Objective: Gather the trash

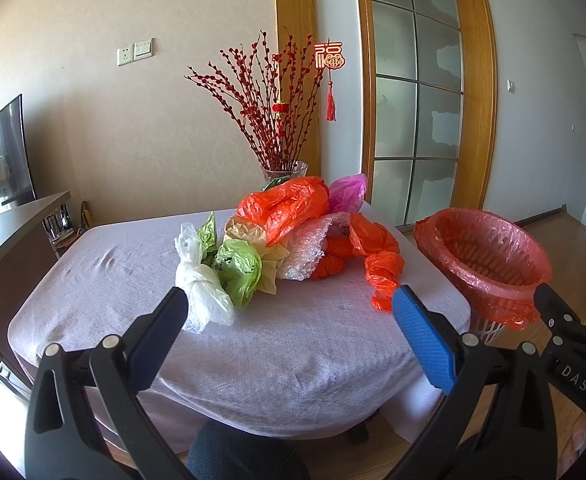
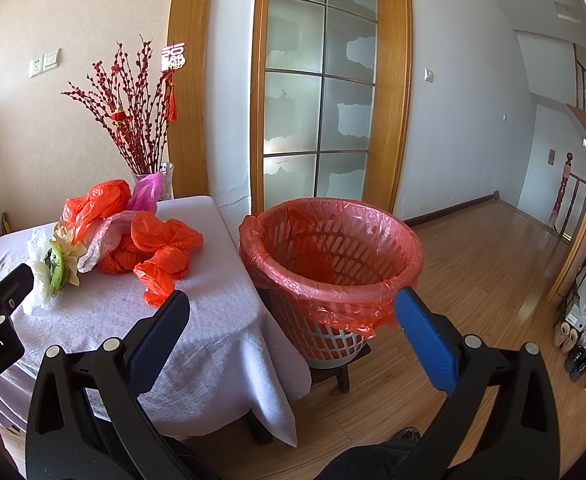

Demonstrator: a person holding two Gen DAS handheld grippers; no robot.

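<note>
A table [image 1: 105, 280] draped in a pale lilac cloth is seen in the left wrist view, set against a beige wall. Just beside its right edge a white lattice waste basket [image 2: 329, 340] is raised on a small wooden stool [image 2: 339, 376] over the wood floor; the basket is lined with a red bag [image 2: 377, 216] whose rim is folded over the outside, and nothing can be made out inside it. At the far edge of the table a glass vase [image 1: 289, 170] filled with red-budded branches [image 1: 261, 100] is placed, with a red tasselled ornament [image 1: 330, 80] hung among them. A heap of crumpled plastic bags is gathered in front of the vase: an orange bag [image 1: 289, 204] on top, a pink bag [image 1: 349, 192] behind it, a twisted orange bag [image 1: 373, 260] trailing toward the near right, a clear bag [image 1: 305, 252] in the middle, then a cream bag [image 1: 253, 236], a green bag [image 1: 239, 270] and a white bag [image 1: 201, 284] at the left. The left gripper [image 1: 289, 300] is held short of the heap, its fingers spread wide with nothing between them. The right gripper [image 2: 293, 304] is held in front of the basket, its fingers likewise wide apart and bare.
</note>
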